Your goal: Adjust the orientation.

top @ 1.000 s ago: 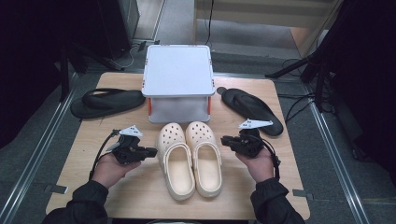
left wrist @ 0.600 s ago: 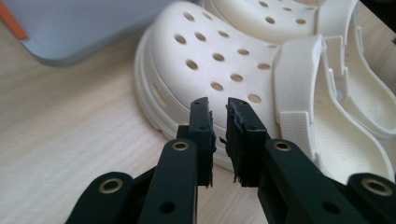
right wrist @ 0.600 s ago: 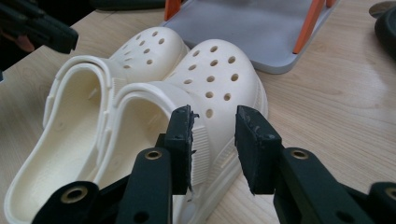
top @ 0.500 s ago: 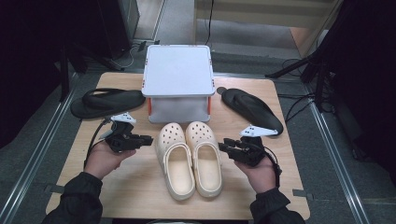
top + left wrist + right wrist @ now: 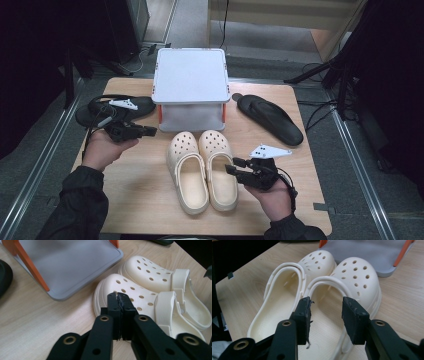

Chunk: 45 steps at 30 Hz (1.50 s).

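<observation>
Clogs (image 5: 202, 170), cream, paired side by side at mid-table, toes toward the rack, heels toward the person. Perforated toe caps, heel straps folded forward over the openings. Left clog (image 5: 130, 293) just past the left gripper's tips in the left gripper view, right clog (image 5: 347, 287) straight ahead of the right gripper's jaws in the right gripper view, its opening seen between them.

Right gripper (image 5: 235, 167) just beside the right clog's outer edge, level with its heel opening, tips aimed at it. Jaws apart, having just been opening, nothing pressed between the pads; whether a pad touches the clog cannot be told. Frayed black padding on the inner faces. Right hand (image 5: 272, 195) underneath, sleeve at the table's near edge.

Left gripper (image 5: 150, 131) well apart from the clogs, left of the rack's front corner, tips pointing toward the rack and the toe of the left clog. Jaws pressed together, pad on pad, nothing between them, having just been closing. Left hand (image 5: 102, 150) cupped under the body, cable looping back over the sandal.

Rack (image 5: 190, 75), grey, flat top on orange legs (image 5: 160, 114), standing just behind the clog toes; grey lower shelf (image 5: 72, 262) with an orange leg at each front corner. Left sandal (image 5: 92, 110), black, left of the rack, partly under the left gripper's plate. Right sandal (image 5: 272, 119), black, lying aslant right of the rack. Table (image 5: 145, 195), pale wood grain.
</observation>
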Motion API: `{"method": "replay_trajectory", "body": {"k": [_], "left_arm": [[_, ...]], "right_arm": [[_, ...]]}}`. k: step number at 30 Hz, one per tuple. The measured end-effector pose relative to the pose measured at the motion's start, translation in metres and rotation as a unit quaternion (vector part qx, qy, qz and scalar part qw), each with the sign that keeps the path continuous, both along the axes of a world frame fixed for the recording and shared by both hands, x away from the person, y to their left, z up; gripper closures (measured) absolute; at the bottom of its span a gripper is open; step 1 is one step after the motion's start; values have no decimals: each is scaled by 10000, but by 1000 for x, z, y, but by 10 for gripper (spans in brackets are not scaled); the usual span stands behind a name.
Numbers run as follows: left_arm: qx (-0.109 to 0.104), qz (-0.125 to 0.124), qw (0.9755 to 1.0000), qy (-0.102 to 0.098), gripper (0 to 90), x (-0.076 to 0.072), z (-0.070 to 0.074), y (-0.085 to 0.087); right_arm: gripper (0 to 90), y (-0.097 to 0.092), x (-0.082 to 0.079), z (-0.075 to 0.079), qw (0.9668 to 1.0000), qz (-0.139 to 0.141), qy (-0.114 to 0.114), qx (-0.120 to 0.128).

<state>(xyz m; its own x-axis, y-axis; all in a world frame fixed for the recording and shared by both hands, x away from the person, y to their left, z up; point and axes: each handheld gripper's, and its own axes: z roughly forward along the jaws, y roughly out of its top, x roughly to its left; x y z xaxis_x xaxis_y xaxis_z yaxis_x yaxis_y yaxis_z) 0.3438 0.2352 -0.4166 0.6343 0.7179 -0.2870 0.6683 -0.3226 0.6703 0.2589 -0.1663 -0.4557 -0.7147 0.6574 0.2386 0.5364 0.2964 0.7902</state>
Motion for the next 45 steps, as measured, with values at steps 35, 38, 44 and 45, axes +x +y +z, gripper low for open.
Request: {"method": "replay_trajectory", "body": {"k": [35,38,44,45], "left_arm": [[32,365,9988,-339,900,89,37,-15],[66,362,9985,-398,900,87,37,-15],[154,366,9983,-432,900,86,38,-16],[160,387,9981,-448,900,86,38,-17]], "right_arm": [[509,41,-13,-21,9994,-79,320,-45],[506,48,-12,-23,9994,-85,326,-98],[476,57,-9,-27,9991,-158,370,-127],[465,58,-9,-28,9991,-165,348,-161]]}}
